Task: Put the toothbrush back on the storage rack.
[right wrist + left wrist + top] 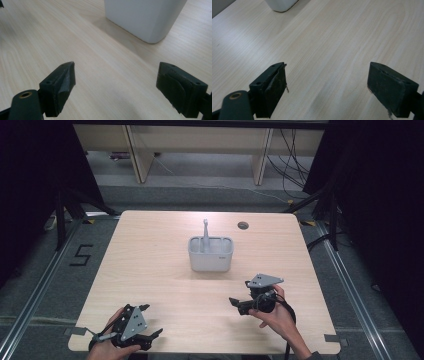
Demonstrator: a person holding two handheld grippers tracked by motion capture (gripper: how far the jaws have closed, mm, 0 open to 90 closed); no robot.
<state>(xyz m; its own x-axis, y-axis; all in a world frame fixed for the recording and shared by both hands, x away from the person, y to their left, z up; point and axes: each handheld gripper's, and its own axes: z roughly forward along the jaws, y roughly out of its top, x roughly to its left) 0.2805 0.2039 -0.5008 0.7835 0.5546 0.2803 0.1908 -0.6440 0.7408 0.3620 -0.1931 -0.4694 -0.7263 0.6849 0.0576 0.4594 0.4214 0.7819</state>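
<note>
A white plastic caddy (210, 254) stands near the middle of the light wooden table (150, 270), with a grey utensil handle (205, 230) sticking up from its back left compartment. My left gripper (150, 320) rests at the front left edge, open, with bare wood between its jaws (327, 82). My right gripper (240, 292) hovers at the front right, below the caddy, open and empty (116, 85). The caddy's base (145, 17) rises just ahead of the right jaws, and its corner (280, 5) lies far off in the left gripper view.
A small round grommet hole (243, 225) sits at the table's far right. Beyond the table are wooden furniture legs (140, 155) and cables on the floor (295, 170). A taped numeral marks the floor at left (80, 255).
</note>
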